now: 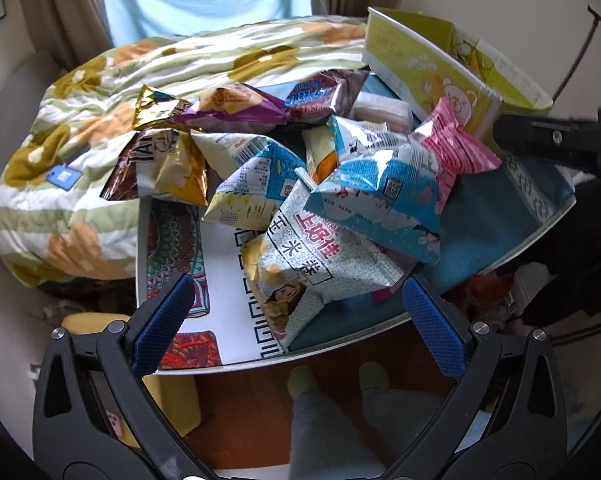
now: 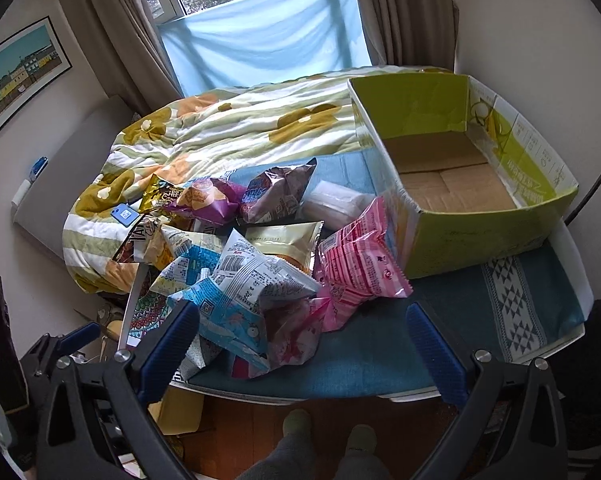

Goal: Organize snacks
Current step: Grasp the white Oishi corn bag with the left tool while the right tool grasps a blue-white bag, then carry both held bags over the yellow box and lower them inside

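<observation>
A pile of snack bags lies on a white table (image 2: 572, 240): a grey-white corn-roll bag (image 1: 300, 264) nearest me, a blue-white bag (image 1: 380, 188), a pink bag (image 2: 360, 264), a purple bag (image 2: 208, 200), a gold bag (image 1: 156, 106). A green cardboard box (image 2: 480, 224) stands open and empty at the right. My left gripper (image 1: 300, 316) is open, its blue pads either side of the corn-roll bag's near end. My right gripper (image 2: 304, 336) is open above the table's front edge, in front of the blue-white bag (image 2: 236, 292). The right gripper's body shows in the left wrist view (image 1: 548, 140).
A floral quilt (image 2: 228, 128) lies on the bed behind the table. A blue patterned cloth (image 2: 512, 292) covers the table's right part. A window with curtains is at the back. The person's legs and slippered feet (image 2: 300, 424) stand on the wooden floor below.
</observation>
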Tool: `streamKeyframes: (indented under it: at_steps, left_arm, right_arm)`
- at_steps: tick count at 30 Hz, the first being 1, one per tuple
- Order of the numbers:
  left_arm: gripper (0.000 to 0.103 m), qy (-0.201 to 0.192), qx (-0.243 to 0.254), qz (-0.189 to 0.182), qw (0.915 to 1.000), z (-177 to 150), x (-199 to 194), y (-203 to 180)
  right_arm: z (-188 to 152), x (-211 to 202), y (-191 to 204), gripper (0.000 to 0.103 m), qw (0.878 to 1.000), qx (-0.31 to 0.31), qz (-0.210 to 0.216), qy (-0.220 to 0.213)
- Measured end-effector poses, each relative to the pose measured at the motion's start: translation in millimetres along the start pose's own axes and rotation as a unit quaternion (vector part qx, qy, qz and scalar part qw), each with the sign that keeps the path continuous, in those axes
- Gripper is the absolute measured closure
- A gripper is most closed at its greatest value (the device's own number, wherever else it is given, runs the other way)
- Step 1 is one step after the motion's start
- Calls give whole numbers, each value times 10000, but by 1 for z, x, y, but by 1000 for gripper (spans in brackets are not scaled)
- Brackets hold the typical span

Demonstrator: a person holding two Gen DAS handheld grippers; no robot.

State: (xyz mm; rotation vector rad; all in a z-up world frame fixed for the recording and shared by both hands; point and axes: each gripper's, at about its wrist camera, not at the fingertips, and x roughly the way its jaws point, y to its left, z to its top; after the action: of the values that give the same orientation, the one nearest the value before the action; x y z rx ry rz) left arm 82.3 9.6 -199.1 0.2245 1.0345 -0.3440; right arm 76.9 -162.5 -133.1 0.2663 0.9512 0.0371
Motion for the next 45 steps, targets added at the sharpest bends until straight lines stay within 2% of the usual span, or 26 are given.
streamKeyframes:
  at_steps: [5, 11, 16, 18, 19, 21, 25, 29, 35, 41, 45]
  left_arm:
    - [1, 225, 814, -195, 9962, -8, 25, 5]
    - [1, 215, 1674, -236, 9854, -9, 53, 3]
    - [1, 199, 2178, -313, 9753, -7, 69, -4]
    - [4, 170, 2321, -365, 9718, -5, 71, -7]
    - [7, 182, 2361, -407, 9707, -4, 73, -8]
    - [19, 263, 2387, -470, 9696, 0, 77, -9]
    - [28, 314, 2372, -541, 9695, 3, 80, -5]
    - [41, 274, 2342, -551, 9702, 8, 80, 0]
    - [45, 267, 2176, -610, 9738, 12, 76, 20]
    - [48, 266, 2026, -666, 9766, 17, 71, 29]
    - [48, 226, 1982, -719, 9773, 15, 63, 30]
  right_arm:
    - [0, 27, 10, 0, 9989, 414, -54, 222]
    - [-4, 56, 24, 0, 9961, 752, -213, 420]
    - [-5, 74, 27, 0, 9916, 1137, -232, 576]
    - [-4, 80, 25, 0, 9887, 1360, -122, 622]
    - [-4, 82, 25, 0, 9873, 1444, -76, 658]
    - [-4, 88, 25, 0, 9849, 1580, -34, 712]
    - [-2, 98, 23, 0, 9820, 1722, -22, 771]
    - [0, 108, 22, 0, 9790, 1838, 90, 881]
    - [-2, 117, 21, 0, 9754, 1960, 164, 999]
    - [0, 123, 22, 15, 9745, 1953, 274, 1069]
    - [1, 120, 23, 34, 9750, 1925, 393, 1038]
